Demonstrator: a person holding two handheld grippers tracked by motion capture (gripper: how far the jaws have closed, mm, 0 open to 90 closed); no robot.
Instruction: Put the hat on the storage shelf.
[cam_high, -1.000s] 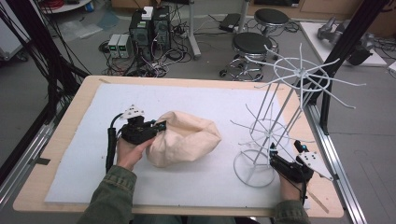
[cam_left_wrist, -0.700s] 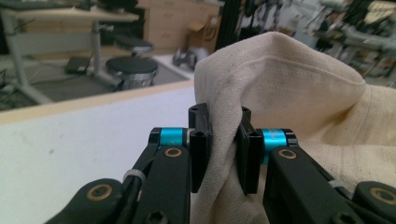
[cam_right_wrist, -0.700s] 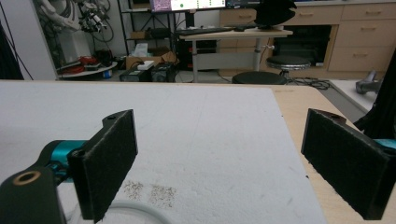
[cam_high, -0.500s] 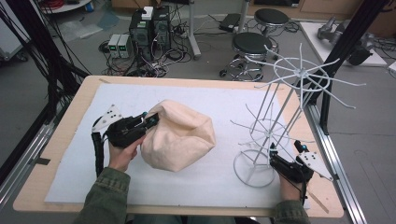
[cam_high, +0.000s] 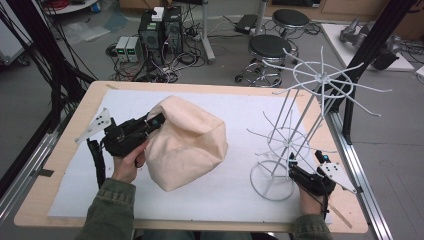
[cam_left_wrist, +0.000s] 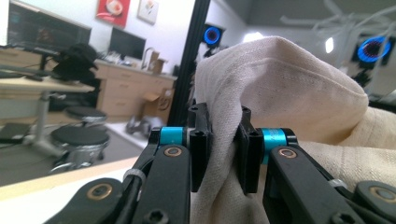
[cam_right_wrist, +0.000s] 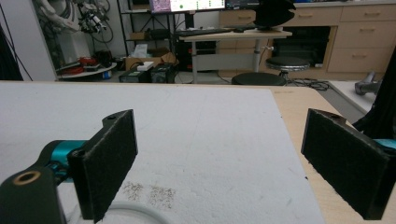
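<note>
Olive-green sleeves, black hand-held gripper, cyan collars, brass-looking screws, black cable

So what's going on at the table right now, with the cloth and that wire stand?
Left gripper shut on cream cloth bag, bag lifted off the mat. Right gripper open, by wire rack base ring. Nothing between bag and rack.

One cloth bag, one wire rack, two stools.
</note>
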